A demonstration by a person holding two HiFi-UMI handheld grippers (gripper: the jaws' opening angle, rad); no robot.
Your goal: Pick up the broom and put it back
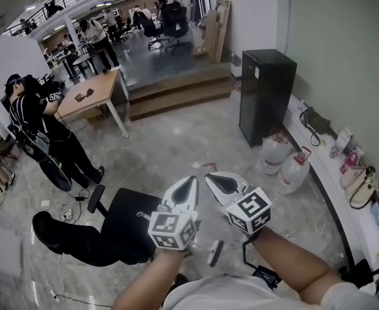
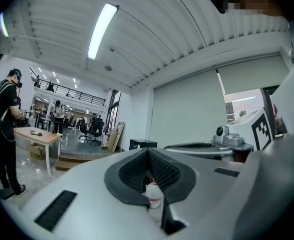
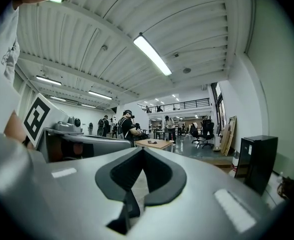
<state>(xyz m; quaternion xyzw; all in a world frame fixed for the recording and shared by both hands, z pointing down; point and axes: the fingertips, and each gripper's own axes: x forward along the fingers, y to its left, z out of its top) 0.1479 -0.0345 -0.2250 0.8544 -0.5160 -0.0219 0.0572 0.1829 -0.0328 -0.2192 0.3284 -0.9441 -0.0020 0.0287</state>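
Note:
No broom shows in any view. In the head view both grippers are held side by side at chest height, pointing level out over the floor. My left gripper (image 1: 192, 179) has its jaw tips together and nothing between them; in its own view the left gripper (image 2: 148, 151) shows only a distant water jug (image 2: 154, 194) through the gap behind the tips. My right gripper (image 1: 210, 175) is also shut and empty, and in its own view the right gripper (image 3: 142, 149) has its dark pads meeting at the tip.
A black cabinet (image 1: 266, 95) stands by the right wall, with two water jugs (image 1: 274, 152) beside it. A counter (image 1: 323, 173) with bags runs along that wall. A black office chair (image 1: 128, 221) sits below the grippers. A person (image 1: 44, 131) stands left, near a wooden table (image 1: 92, 90) and steps (image 1: 179, 92).

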